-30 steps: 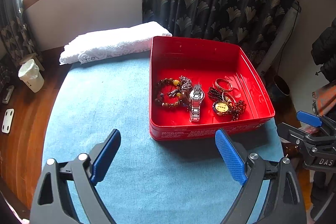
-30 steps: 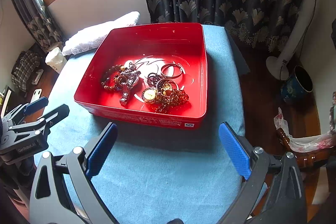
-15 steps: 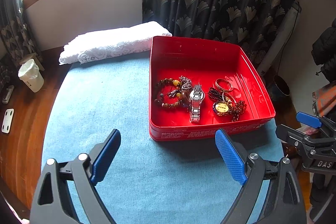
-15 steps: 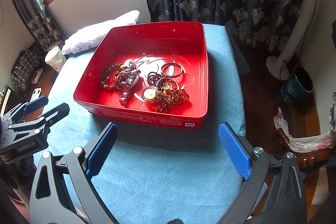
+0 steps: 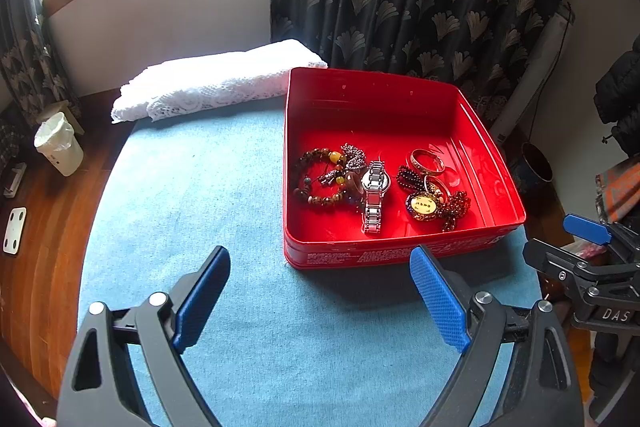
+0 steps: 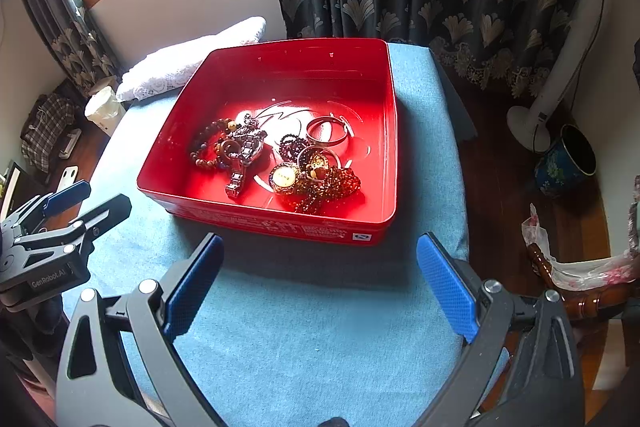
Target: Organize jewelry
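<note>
While both grippers (image 5: pixel 320 291) (image 6: pixel 318 285) hover wide open, jewelry (image 6: pixel 276 163) lies tangled in the tin (image 6: pixel 388 131); lift pieces singly.

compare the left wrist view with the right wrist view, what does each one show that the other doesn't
Only the left wrist view shows the open left gripper from behind, a white scale-like pad on the floor and a dark jacket.

Only the right wrist view shows the open right gripper from behind, a white standing fan and a plaid cloth.

Both show the red tin holding the silver watch, bead bracelets and ring, plus the blue cloth and white lace cloth.
</note>
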Motion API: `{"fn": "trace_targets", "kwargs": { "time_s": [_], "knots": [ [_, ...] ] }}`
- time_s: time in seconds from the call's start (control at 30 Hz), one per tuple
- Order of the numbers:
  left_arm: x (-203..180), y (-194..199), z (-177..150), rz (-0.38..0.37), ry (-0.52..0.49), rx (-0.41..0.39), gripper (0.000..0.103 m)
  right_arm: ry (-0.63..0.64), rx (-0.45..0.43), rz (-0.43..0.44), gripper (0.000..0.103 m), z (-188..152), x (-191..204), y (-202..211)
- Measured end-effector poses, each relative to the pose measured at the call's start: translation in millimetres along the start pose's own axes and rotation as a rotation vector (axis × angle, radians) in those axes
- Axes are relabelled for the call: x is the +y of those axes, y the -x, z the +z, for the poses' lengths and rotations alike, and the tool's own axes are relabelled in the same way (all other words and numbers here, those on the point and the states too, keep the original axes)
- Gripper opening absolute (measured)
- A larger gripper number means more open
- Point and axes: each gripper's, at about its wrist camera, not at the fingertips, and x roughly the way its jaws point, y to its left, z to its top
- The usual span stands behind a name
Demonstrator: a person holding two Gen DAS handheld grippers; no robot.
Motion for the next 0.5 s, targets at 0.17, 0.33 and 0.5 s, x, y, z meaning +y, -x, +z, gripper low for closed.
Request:
{"fn": "trace_targets", "kwargs": {
  "time_s": [0.17,0.33,0.5],
  "knots": [
    [0.0,-1.0,-1.1,0.000,0.004,0.003,0.090,-0.001,0.000,0.000,0.094,0.1,0.2,0.0],
    [0.7,-2.1,-0.3,-0.001,0.008,0.005,0.090,-0.001,0.000,0.000,0.094,0.7,0.4,0.3],
    [0.8,-2.4,-0.2,-0.003,0.007,0.006,0.090,0.000,0.001,0.000,0.094,0.2,0.4,-0.1]
  ]
}}
